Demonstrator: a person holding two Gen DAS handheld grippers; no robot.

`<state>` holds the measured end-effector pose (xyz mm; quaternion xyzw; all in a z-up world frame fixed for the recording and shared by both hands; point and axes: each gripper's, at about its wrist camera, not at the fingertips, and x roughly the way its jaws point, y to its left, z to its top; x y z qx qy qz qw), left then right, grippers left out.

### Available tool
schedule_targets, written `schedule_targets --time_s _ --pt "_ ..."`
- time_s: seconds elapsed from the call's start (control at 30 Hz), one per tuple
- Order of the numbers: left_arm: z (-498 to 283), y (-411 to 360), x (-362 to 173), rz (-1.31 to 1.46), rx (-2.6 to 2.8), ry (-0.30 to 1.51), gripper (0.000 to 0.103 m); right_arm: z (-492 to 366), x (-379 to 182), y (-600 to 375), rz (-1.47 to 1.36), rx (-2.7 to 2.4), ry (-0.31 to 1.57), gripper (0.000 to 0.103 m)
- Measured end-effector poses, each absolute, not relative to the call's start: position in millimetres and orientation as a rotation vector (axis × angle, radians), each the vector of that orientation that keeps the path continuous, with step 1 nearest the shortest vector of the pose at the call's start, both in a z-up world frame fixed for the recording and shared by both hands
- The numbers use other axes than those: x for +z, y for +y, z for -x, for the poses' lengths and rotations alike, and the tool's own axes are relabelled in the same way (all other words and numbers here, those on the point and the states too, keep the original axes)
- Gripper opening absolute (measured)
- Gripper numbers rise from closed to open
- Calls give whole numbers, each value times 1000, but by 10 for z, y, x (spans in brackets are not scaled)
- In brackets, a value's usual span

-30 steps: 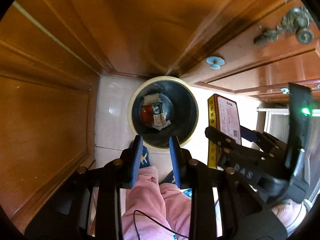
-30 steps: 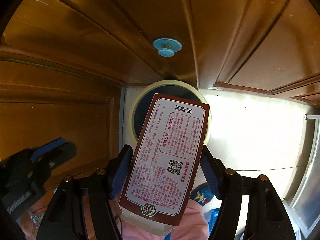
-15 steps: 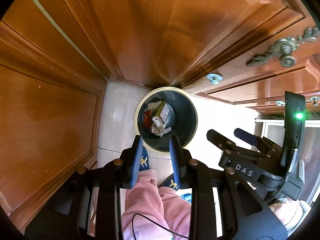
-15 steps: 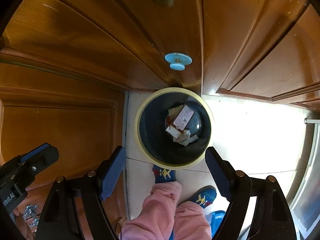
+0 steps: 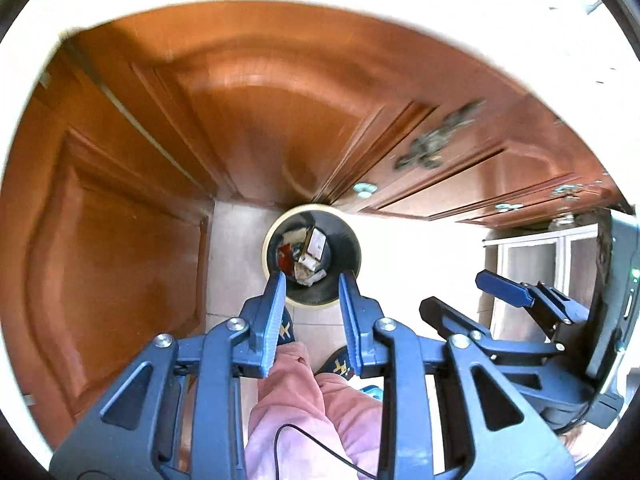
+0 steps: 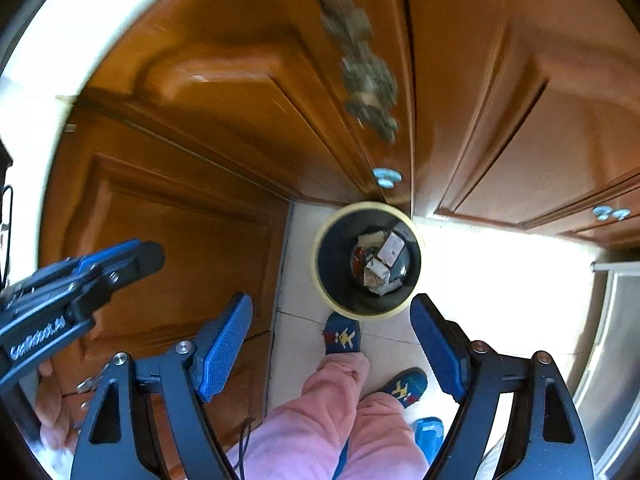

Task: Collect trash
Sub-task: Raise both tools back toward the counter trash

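Note:
A dark trash bin with a cream rim (image 5: 267, 254) stands on the pale tile floor in a corner of wooden cabinets, far below both grippers. In it lie a red-and-white printed box (image 5: 318, 242) and crumpled paper (image 5: 306, 272). My left gripper (image 5: 312, 282) points down over the bin, its blue pads a narrow gap apart with nothing between them. In the right wrist view the bin rim (image 6: 317, 270) and the box (image 6: 391, 249) show again. My right gripper (image 6: 332, 306) stands wide open and empty. The left gripper (image 6: 132, 254) shows at the left edge.
Wooden cabinet doors (image 5: 260, 128) surround the bin, with blue knobs (image 6: 387, 178) and an ornate metal handle (image 6: 366, 76). A person's pink trouser legs (image 6: 340, 420) and blue patterned slippers (image 6: 342, 334) stand near the bin. A steel appliance (image 6: 616, 360) is at the right.
The printed box left the right gripper, whose jaws opened, and it now lies in the bin. Both grippers have risen, so the bin looks smaller and a white countertop edge appears.

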<state>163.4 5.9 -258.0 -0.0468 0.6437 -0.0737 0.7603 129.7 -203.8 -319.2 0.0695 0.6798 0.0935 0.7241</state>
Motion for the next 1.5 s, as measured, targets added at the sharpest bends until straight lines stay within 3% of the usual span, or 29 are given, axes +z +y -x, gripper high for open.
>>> schedule_targets --time_s 0.2,0.63,0.97,1.23,1.5 --pt "-1646 91 -1720 66 -197 1290 43 -1273 -2187 -1972 -130 215 1379 82" --pt "-2245 251 -413 81 -303 1063 45 -1667 -621 -1904 -67 114 1091 82" --pt "-2940 250 8 73 -355 958 47 -2118 -85 -1827 -43 28 969 82" --pt "-3512 176 192 108 -306 911 56 -2893 277 -1971 10 52 910 82" --pt "-4277 63 51 145 -171 947 57 -4223 -57 -2145 -16 161 966 82"
